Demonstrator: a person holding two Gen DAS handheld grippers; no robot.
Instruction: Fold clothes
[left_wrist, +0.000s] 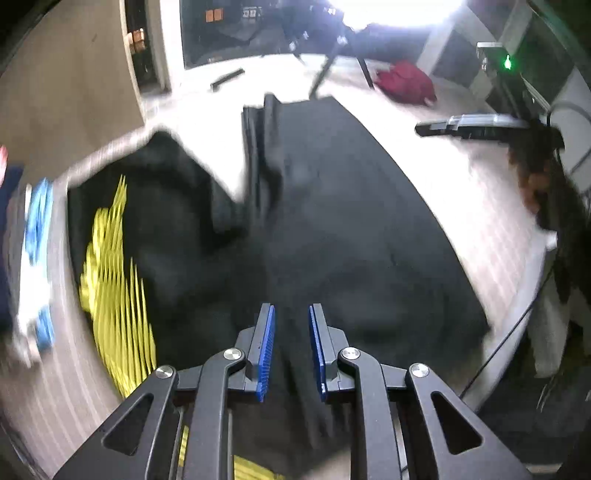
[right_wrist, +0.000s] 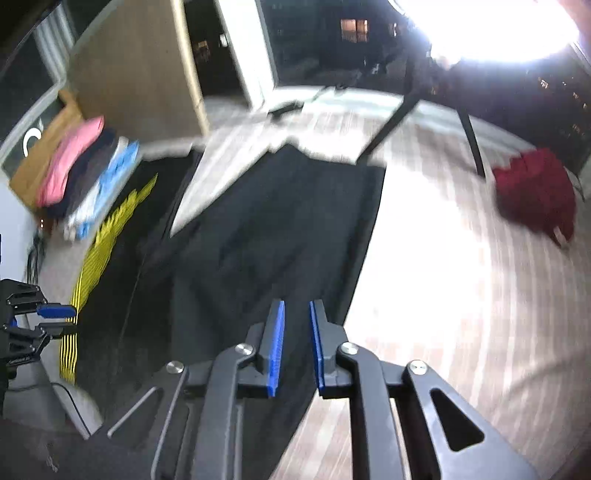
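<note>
One black garment with yellow print (right_wrist: 266, 229), one red garment (right_wrist: 535, 195), one stack of folded clothes (right_wrist: 85, 177), two grippers: left (left_wrist: 291, 314), right (right_wrist: 297, 310).
</note>
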